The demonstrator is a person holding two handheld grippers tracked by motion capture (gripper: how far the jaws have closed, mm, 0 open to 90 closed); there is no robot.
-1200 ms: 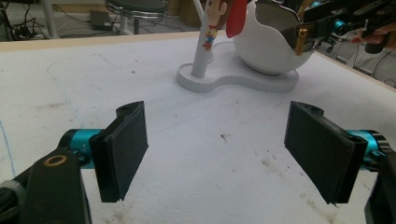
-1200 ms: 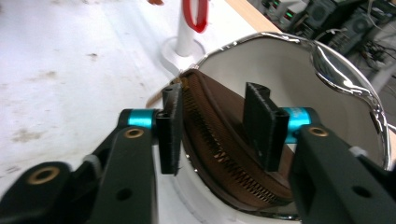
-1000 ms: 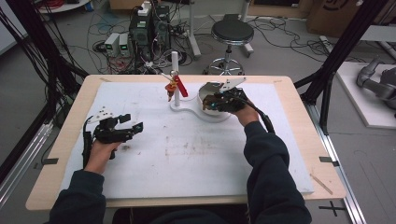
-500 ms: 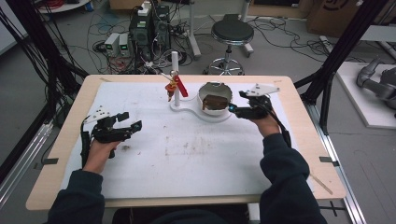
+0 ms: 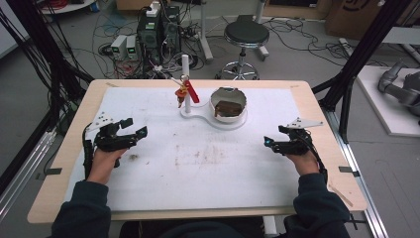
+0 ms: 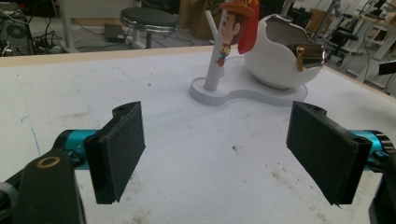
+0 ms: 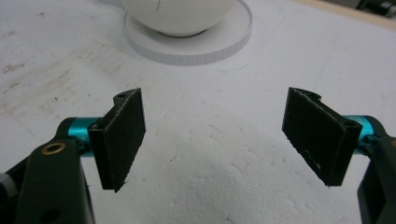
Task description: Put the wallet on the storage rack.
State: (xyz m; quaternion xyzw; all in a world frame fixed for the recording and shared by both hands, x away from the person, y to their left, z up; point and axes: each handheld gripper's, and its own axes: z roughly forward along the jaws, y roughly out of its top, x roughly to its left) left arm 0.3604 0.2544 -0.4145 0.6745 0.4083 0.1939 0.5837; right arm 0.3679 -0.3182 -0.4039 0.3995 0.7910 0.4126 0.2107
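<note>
The left gripper sits over the left part of the white mat, the right gripper over its right part, well apart from each other with bare mat between them. Beyond both, toward the far edge of the table, lies a flat stand base. On its end nearer the left gripper rises an upright post with a small figure hanging against it. On the end nearer the right gripper sits an egg-shaped shell bowl with an object inside. From the left gripper, the post stands ahead and the bowl to its right. From the right gripper, the bowl's base lies straight ahead.
</note>
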